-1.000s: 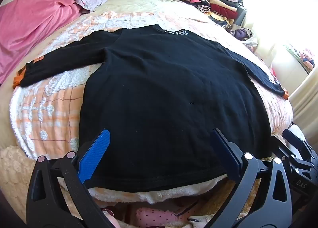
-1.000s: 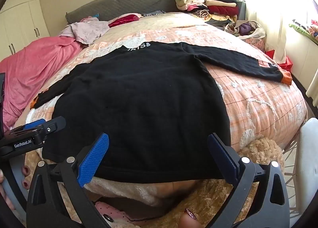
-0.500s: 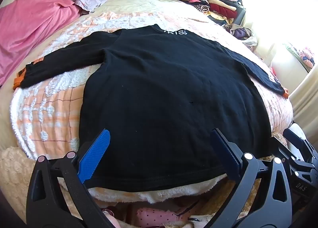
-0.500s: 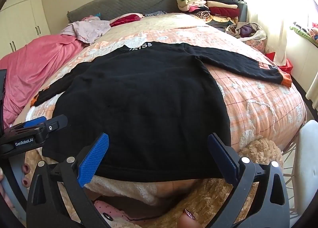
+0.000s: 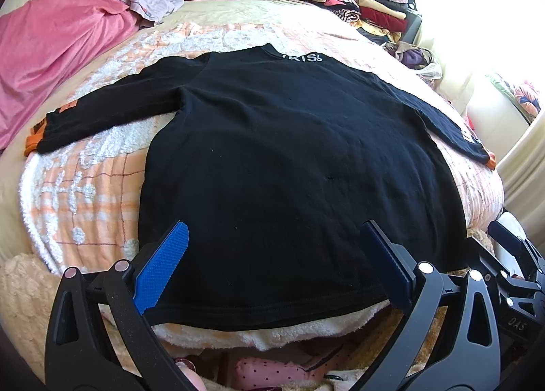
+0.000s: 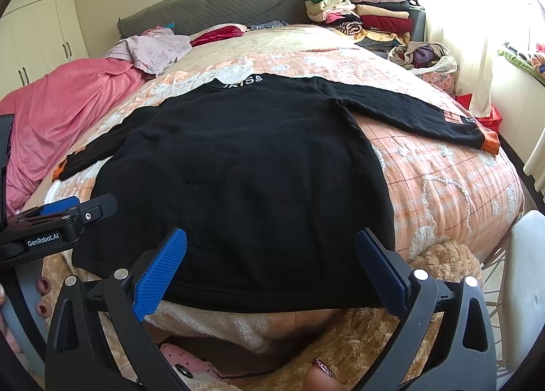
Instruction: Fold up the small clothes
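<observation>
both grippers hang just off the foot of the bed with fingers spread wide and nothing between them: the left gripper (image 5: 272,268) over the left half of the hem, the right gripper (image 6: 272,268) over the right half. outward from there lies the black sweater (image 5: 289,152), flat on the orange checked blanket (image 6: 442,180), hem at the near edge, collar away, both sleeves stretched out to the sides with orange cuffs showing. so the laying-out looks done, but no fold has been made yet (sleeves in, then body over, i'd judge). further off sit a pink sheet (image 5: 51,50), loose clothes near the headboard, and a stack of folded clothes (image 6: 361,13).
</observation>
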{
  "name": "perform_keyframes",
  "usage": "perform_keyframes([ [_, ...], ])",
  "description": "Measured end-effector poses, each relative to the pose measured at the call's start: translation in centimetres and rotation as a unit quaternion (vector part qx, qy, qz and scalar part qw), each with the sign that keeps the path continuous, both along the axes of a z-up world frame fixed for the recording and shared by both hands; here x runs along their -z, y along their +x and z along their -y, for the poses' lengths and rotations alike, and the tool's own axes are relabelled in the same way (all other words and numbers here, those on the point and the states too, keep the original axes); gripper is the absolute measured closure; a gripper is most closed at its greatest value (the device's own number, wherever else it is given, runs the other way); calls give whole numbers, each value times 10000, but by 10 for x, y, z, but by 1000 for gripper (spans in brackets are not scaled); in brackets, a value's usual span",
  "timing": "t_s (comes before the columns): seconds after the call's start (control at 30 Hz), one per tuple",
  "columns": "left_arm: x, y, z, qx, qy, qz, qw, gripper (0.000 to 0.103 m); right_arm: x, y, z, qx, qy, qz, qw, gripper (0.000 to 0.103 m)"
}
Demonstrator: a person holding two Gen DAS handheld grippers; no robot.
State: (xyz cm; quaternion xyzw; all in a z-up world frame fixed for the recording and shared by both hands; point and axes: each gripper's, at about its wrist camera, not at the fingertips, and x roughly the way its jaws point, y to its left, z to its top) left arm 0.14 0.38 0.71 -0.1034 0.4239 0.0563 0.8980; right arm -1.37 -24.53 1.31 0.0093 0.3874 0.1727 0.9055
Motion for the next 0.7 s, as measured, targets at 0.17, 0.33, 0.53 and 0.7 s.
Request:
perform_keyframes([
  [0.17,-1,0,2,15,19,5,10000,8,0,0,0,0,3,-3,10000,4],
  [0.33,-1,0,2,18,22,12,10000,8,0,0,-1,2,2,-4,10000,4],
  [0.53,-2,0,2,23,26,18,10000,8,0,-1,0,4,9,4,10000,4],
  [0.7,-2,0,2,21,26,20,10000,8,0,-1,0,22,10,4,10000,4],
])
